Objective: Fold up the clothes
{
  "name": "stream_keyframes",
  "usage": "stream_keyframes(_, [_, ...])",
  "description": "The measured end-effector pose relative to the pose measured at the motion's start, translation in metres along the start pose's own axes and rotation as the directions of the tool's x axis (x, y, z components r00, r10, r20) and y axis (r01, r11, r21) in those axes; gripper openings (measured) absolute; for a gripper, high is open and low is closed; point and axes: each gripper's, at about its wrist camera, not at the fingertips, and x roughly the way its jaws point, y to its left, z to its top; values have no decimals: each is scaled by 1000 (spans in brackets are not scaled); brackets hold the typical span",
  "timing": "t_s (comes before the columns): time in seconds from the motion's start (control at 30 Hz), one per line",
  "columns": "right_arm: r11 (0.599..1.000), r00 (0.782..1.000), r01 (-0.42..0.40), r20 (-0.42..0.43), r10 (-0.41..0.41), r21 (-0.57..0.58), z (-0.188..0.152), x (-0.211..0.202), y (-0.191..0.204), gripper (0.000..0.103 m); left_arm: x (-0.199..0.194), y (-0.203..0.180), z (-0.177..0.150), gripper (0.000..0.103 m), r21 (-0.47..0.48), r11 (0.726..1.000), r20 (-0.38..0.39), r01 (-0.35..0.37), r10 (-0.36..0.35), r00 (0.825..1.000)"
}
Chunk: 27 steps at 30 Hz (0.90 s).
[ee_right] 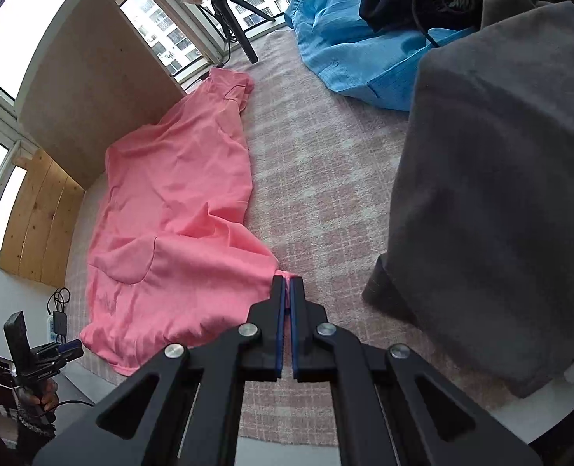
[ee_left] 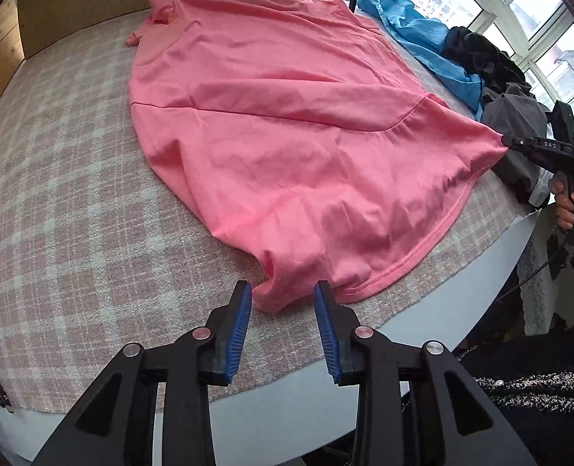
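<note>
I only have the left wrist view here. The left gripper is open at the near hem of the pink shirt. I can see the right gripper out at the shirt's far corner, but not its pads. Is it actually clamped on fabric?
Observer: Yes. In the right wrist view the right gripper is shut on a corner of the pink cotton shirt, with a bit of pink showing past the tips.
Operator: What sits beside that gripper?
Observer: A large grey garment lies close beside it, with bare checked cloth between them.
Operator: Anything behind the shirt's collar end?
Observer: A black tripod carrying a ring light stands by the window.
</note>
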Motion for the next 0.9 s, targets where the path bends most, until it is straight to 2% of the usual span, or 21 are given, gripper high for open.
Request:
stream_keyframes(0.03, [1000, 1000, -3, -4, 3, -8, 1, 0, 1, 2, 6, -2, 3, 32, 1, 1000, -4, 9, -9, 1000])
stream_keyframes(0.1, [1000, 1000, -7, -9, 7, -28, 2, 0, 5, 2, 15, -2, 4, 5, -2, 1000, -46, 9, -9, 999])
stream_keyframes(0.13, [999, 1000, -9, -11, 9, -38, 3, 0, 7, 2, 18, -1, 4, 0, -9, 1000, -67, 7, -8, 998])
stream_keyframes(0.23, [998, 1000, -20, -22, 18, -63, 4, -1, 11, 2, 0, 5, -5, 1, -89, 996, -92, 20, -29, 995])
stream_keyframes(0.3, [997, 999, -36, -32, 34, -67, 5, -5, 13, 2, -33, 12, -15, 1, -150, 988, -78, 32, -45, 996])
stream_keyframes(0.37, [995, 996, -84, -42, 82, -50, 3, -19, 17, 2, -69, 19, -28, 1, -194, 981, -69, 23, -37, 997])
stream_keyframes(0.43, [986, 986, -165, -33, 164, -28, -2, -44, 25, 2, -98, 27, -38, 1, -219, 976, -66, 3, -18, 998])
stream_keyframes(0.5, [978, 979, -204, 2, 204, -31, -11, -68, 37, 2, -106, 34, -41, 1, -212, 977, -75, -19, 3, 997])
stream_keyframes(0.57, [984, 986, -166, 19, 167, -66, -23, -74, 50, 2, -97, 39, -40, 1, -157, 987, -86, -43, 30, 996])
stream_keyframes(0.63, [991, 993, -113, 12, 114, -69, -37, -64, 57, 2, -77, 54, -40, 1, -154, 986, -124, -60, 41, 991])
stream_keyframes(0.7, [994, 993, -112, -45, 112, 1, -50, -37, 54, 2, -56, 71, -42, 1, -173, 983, -166, -68, 38, 985])
stream_keyframes(0.77, [998, 993, -56, -101, 55, -9, -64, -9, 57, 2, -39, 87, -45, 1, -203, 977, -202, -72, 30, 979])
stream_keyframes(0.8, [1000, 992, -15, -126, 11, -24, -71, 3, 60, 2, -36, 91, -45, 1, -214, 975, -199, -66, 23, 980])
stream_keyframes(0.9, [1000, 989, 13, -149, -14, -9, -84, 13, 60, 2, -38, 88, -45, 2, -192, 980, -183, -48, 13, 983])
